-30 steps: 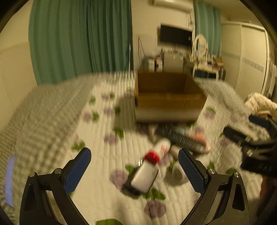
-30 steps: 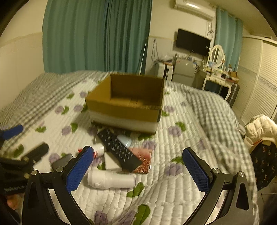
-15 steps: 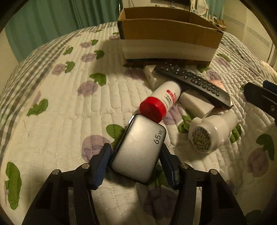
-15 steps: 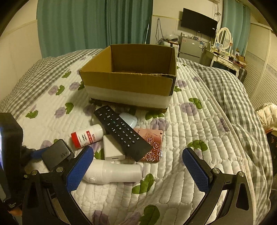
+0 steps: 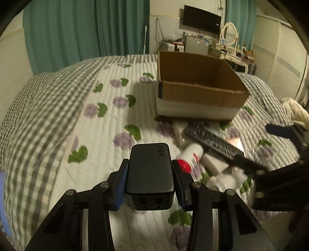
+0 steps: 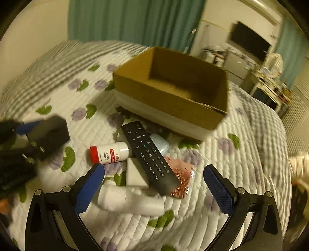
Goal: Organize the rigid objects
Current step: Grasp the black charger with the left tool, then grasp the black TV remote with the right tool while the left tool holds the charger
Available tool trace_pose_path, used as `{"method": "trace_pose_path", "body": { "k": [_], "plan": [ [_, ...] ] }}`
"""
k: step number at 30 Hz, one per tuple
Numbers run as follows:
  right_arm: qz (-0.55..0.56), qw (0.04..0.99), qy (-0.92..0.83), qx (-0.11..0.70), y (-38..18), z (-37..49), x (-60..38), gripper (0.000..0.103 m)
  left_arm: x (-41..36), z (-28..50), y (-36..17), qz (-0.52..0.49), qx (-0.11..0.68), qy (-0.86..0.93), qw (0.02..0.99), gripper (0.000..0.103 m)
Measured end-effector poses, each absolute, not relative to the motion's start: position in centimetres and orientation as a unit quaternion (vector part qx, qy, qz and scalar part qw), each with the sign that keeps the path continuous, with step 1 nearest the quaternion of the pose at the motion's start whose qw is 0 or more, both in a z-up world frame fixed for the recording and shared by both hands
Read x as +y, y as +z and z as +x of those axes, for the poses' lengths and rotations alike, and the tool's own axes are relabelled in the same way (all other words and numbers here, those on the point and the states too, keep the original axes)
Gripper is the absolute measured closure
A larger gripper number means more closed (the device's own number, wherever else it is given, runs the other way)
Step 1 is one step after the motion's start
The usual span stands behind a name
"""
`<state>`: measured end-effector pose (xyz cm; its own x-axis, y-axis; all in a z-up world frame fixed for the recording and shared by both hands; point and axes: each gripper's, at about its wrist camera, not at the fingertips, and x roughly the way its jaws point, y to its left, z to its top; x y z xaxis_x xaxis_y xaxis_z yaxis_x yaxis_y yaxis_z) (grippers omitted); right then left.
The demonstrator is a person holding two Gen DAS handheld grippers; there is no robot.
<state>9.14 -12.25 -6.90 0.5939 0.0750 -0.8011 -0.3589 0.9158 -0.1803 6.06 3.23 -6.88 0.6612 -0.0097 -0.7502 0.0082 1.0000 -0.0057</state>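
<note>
My left gripper [image 5: 149, 185] is shut on a black 65W charger [image 5: 149, 170] and holds it above the quilt; the charger also shows in the right wrist view [image 6: 48, 133]. An open cardboard box [image 5: 199, 90] stands farther back on the bed; it also shows in the right wrist view [image 6: 173, 90]. My right gripper [image 6: 152, 185] is open and empty, low over a pile: a black remote [image 6: 150, 156], a red-capped white bottle [image 6: 108, 152], a larger white bottle [image 6: 131, 200], a white block [image 6: 135, 173] and a pink card [image 6: 181, 177].
The bed has a white flowered quilt [image 5: 108, 123] with a checked grey border [image 5: 38, 100]. Green curtains [image 5: 87, 32], a wall TV [image 5: 201, 18] and a cluttered dresser [image 5: 229, 52] stand behind. A pale blue object [image 6: 160, 142] lies under the remote.
My left gripper has lifted the charger off the quilt and tilted up toward the box. My right gripper has dropped lower and closer over the pile, still open.
</note>
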Motion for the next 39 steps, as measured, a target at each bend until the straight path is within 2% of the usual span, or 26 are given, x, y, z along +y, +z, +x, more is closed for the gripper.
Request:
{"method": "trace_pose_path", "body": {
  "k": [2,3,4,8,10,13,16,18,28,39],
  "plan": [
    [-0.188,0.869,0.125,0.44,-8.1,10.6,-11.8,0.004,3.3,6.7,-6.7,-0.001,0.409,-0.004,0.912,0.06],
    [-0.193,0.861,0.134,0.45,-9.0,11.4,-11.7,0.01,3.3,7.0,-6.7,-0.001,0.409,-0.004,0.913,0.06],
    [-0.19,0.855,0.142,0.461,-9.7,12.1,-11.6,0.015,3.2,7.2,-6.8,0.0,0.41,-0.005,0.912,0.06],
    [-0.161,0.842,0.154,0.492,-12.3,14.4,-12.0,0.025,2.6,8.0,-7.3,0.003,0.414,-0.006,0.91,0.06],
    [-0.146,0.833,0.167,0.506,-13.3,15.2,-12.1,0.036,2.4,8.3,-7.5,0.004,0.418,-0.006,0.908,0.06],
    [-0.127,0.829,0.177,0.516,-14.3,16.0,-12.4,0.038,2.0,8.8,-7.8,0.005,0.421,-0.006,0.907,0.06],
    [-0.114,0.831,0.187,0.512,-14.2,15.9,-12.7,0.055,1.7,9.0,-8.0,0.008,0.426,-0.006,0.905,0.06],
    [-0.114,0.836,0.184,0.504,-13.8,15.3,-12.9,0.06,1.6,9.2,-8.0,0.007,0.428,-0.005,0.904,0.06],
    [-0.101,0.871,0.188,0.443,-6.0,11.9,-14.9,0.062,0.1,8.5,-5.4,0.013,0.412,-0.018,0.911,0.06],
    [-0.11,0.899,0.171,0.389,4.0,15.2,-15.1,0.062,-1.5,11.3,2.4,0.008,0.345,-0.043,0.937,0.06]
  ]
}}
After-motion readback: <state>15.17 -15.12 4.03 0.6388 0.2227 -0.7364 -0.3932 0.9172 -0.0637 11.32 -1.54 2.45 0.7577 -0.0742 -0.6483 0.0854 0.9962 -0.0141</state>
